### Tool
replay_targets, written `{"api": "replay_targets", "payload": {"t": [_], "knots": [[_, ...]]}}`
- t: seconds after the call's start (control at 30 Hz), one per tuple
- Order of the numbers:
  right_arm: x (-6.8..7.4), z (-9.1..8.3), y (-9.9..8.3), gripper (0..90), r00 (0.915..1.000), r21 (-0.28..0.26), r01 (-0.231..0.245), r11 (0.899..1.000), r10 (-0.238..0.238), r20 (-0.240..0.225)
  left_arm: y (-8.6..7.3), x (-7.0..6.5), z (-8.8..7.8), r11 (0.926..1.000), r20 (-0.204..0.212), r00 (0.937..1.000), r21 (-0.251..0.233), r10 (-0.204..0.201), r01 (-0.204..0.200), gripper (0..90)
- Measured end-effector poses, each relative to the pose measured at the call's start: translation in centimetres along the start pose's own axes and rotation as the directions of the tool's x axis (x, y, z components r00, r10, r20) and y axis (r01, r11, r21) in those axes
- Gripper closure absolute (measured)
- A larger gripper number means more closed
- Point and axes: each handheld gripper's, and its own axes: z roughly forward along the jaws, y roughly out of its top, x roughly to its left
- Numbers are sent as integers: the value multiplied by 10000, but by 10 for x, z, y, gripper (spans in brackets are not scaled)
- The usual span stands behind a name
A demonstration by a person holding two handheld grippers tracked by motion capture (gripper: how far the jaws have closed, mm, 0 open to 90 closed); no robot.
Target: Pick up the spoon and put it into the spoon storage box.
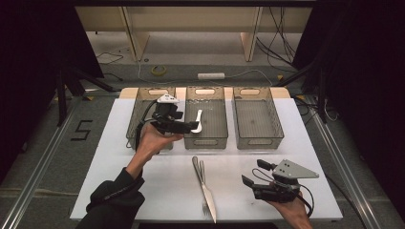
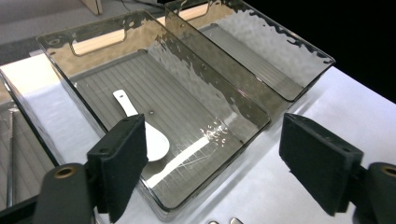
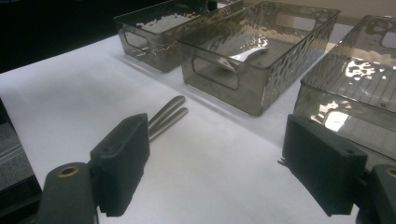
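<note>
A white spoon (image 1: 199, 119) lies in the middle one of three smoky clear bins (image 1: 205, 142), bowl toward the front (image 2: 148, 137). My left gripper (image 1: 189, 122) hovers at that bin's front left corner, pointing right. Its jaws (image 2: 210, 163) are open with nothing between them, and the spoon lies below and beyond them. A metal knife and fork (image 1: 204, 187) lie side by side on the white table in front of the bins. My right gripper (image 1: 253, 172) rests open at the front right, with empty jaws (image 3: 215, 172) facing the cutlery handles (image 3: 166, 116).
The left bin (image 1: 135, 129) is partly covered by my left hand; a thin metal piece (image 2: 9, 140) shows inside it. The right bin (image 1: 258, 119) holds nothing I can see. The white table top (image 1: 119, 167) ends close in front. Cables and a tape roll lie on the floor behind.
</note>
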Motion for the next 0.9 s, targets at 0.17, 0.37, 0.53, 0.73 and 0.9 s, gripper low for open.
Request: {"api": "replay_targets", "payload": {"t": [0.17, 0.37, 0.53, 0.73, 0.9], "knots": [[6, 3, 3, 238, 9997, 140, 163, 9998, -161, -168, -13, 0, -9, 9997, 36, 9999, -184, 130, -129, 210], [12, 9, 8, 238, 9994, 537, 250, 9982, -236, -270, -32, 2, -17, 9991, 42, 9993, -189, 378, -377, 205], [17, 17, 14, 241, 9987, 864, 344, 9957, -310, -401, -52, 3, -25, 9987, 60, 9993, -354, 371, -368, 201], [24, 33, 21, 239, 9969, 1539, 505, 9868, -405, -675, -67, 1, -34, 9968, -27, 9996, -738, 295, -297, 201], [31, 45, 25, 239, 9955, 1858, 730, 9799, -603, -732, -78, -1, -39, 9958, -169, 9995, -869, 265, -279, 200]]}}
